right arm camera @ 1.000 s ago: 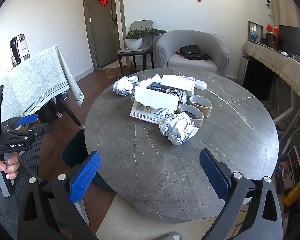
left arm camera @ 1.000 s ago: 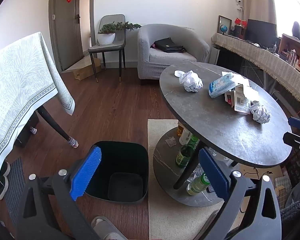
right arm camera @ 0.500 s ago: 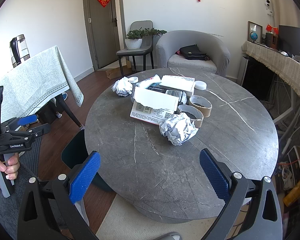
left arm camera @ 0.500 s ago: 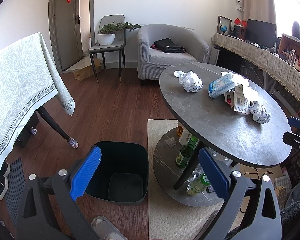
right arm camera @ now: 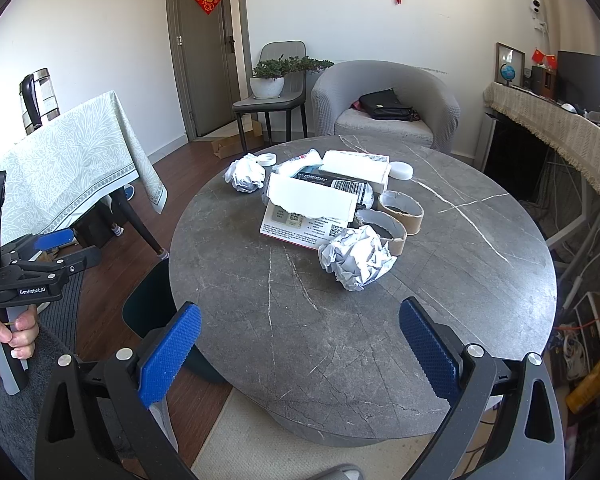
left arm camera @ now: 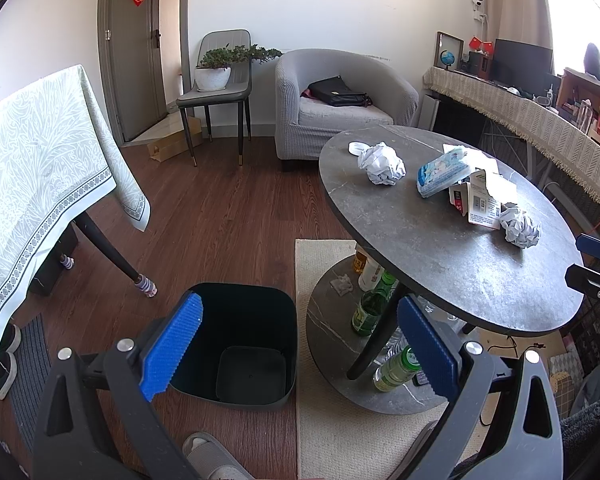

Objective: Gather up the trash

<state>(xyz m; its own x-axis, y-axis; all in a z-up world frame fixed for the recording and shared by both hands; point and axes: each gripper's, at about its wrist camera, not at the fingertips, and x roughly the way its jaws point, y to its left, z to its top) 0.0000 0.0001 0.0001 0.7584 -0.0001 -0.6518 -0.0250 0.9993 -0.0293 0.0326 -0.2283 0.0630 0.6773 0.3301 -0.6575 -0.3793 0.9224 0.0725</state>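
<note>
A round grey table (right arm camera: 340, 340) holds trash: a near crumpled paper ball (right arm camera: 356, 258), a far paper ball (right arm camera: 245, 174), a torn white carton (right arm camera: 308, 212), two cardboard tape rings (right arm camera: 400, 210) and a blue wipes pack (left arm camera: 442, 172). A dark bin (left arm camera: 240, 344) stands open on the floor left of the table. My right gripper (right arm camera: 300, 354) is open and empty over the table's near edge, short of the near ball. My left gripper (left arm camera: 300, 352) is open and empty above the bin; it also shows in the right wrist view (right arm camera: 64, 248).
Several bottles (left arm camera: 366, 312) stand on the table's lower shelf. A cloth-covered table (left arm camera: 40, 168) is at left, a grey armchair (left arm camera: 340, 108) and a chair with a plant (left arm camera: 216, 76) at the back. A covered sideboard (left arm camera: 540, 128) runs along the right.
</note>
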